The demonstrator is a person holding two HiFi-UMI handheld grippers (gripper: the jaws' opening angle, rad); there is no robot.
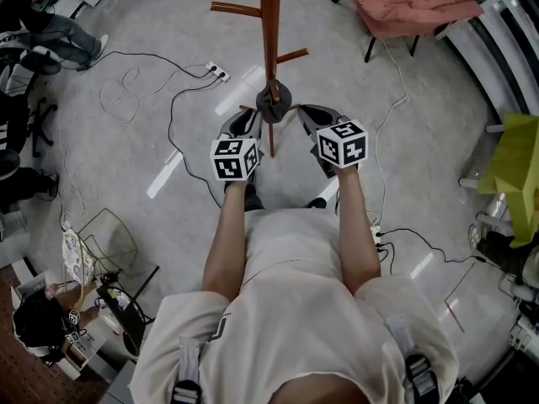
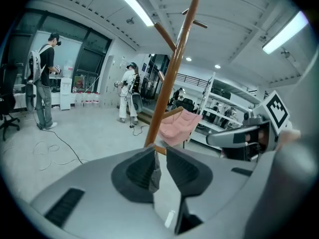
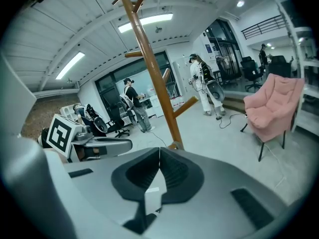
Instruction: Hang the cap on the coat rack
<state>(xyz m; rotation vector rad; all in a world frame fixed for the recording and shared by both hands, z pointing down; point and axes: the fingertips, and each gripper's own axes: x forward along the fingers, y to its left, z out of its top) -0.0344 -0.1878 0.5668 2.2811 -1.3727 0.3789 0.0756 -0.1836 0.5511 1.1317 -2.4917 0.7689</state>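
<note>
Your left gripper [image 2: 160, 156] stands with its jaws spread. A fold of the grey cap [image 1: 274, 103] lies against one pad and clear of the other. The cap sits between your two grippers, right at the pole of the wooden coat rack [image 1: 269, 23]. Your right gripper [image 3: 159, 156], just beside the cap, has its jaws pressed together at the tips. Whether they nip the cap's edge is unclear.
</note>
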